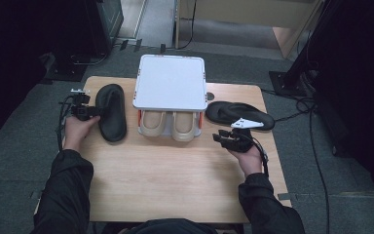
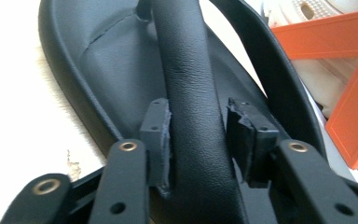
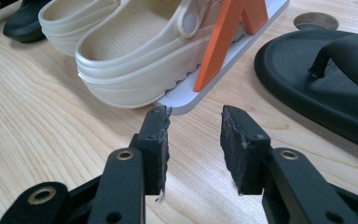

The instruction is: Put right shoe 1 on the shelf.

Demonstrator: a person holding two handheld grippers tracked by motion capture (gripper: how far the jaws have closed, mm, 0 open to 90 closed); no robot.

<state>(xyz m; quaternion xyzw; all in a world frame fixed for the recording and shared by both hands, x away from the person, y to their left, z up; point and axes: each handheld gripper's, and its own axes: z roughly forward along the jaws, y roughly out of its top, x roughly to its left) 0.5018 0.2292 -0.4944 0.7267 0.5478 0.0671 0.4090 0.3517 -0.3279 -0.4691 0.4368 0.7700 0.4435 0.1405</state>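
Note:
A black flip-flop (image 1: 111,119) lies on the table's left side, toe pointing away. My left gripper (image 1: 98,111) reaches it from the left. In the left gripper view my left gripper (image 2: 198,126) straddles the flip-flop's strap (image 2: 191,70), with both pads lying against its sides. The second black flip-flop (image 1: 238,113) lies at the right, crosswise. My right gripper (image 1: 220,137) hovers just in front of it, open. The right gripper view shows that gripper (image 3: 196,130) with nothing between its pads, the flip-flop (image 3: 317,79) off to its right.
A white shoe rack (image 1: 170,80) with orange side brackets (image 3: 219,42) stands at the table's back middle. A pair of beige clogs (image 1: 168,126) sits on its lower shelf. A round cable hole (image 3: 316,21) is in the tabletop behind the right flip-flop.

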